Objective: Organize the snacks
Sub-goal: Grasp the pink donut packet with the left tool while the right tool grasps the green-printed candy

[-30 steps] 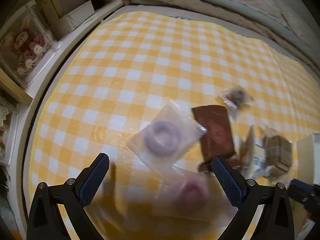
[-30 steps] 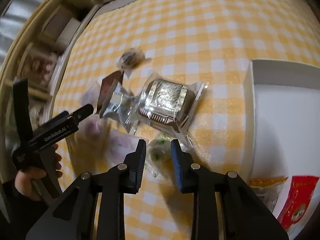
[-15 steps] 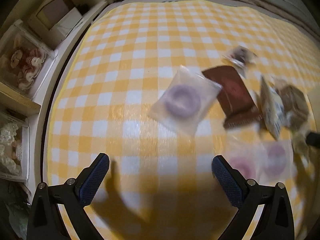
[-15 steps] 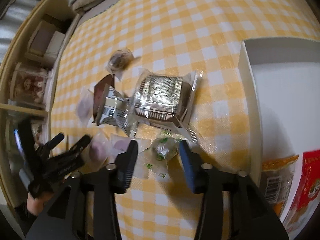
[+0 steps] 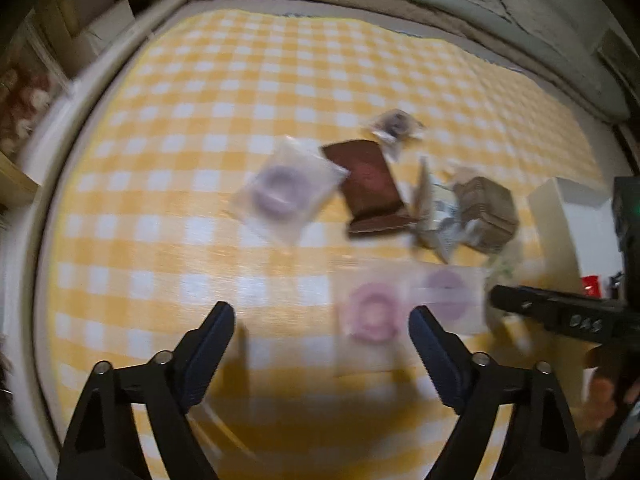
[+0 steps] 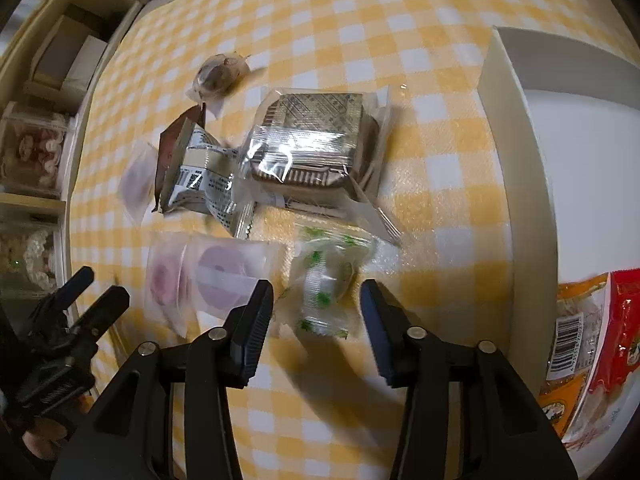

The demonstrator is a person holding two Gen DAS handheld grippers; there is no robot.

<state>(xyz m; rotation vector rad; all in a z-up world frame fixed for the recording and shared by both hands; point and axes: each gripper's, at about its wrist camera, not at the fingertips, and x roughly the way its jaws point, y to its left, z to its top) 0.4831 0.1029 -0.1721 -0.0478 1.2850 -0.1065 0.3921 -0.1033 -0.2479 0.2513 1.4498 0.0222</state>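
A yellow-and-white checked tablecloth (image 6: 432, 152) covers the table, with a faint sheen like wipeable plastic. The large square cake's clear plastic wrapper (image 6: 316, 148) is glossy and crinkled, throwing bright glare. The silvery foil packet (image 6: 200, 176) to its left looks metallic. The small clear wrapper with green print (image 6: 326, 280) is shiny film. The white box's wall (image 6: 516, 168) at right looks matt, like card. The frosted pouches of ring sweets (image 5: 288, 194) look dull and smooth.

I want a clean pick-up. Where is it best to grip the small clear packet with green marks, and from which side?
Probably from above, across the bulging middle of the green-printed packet: it lies flat between the right gripper's open fingers, and its thin ends would slip.
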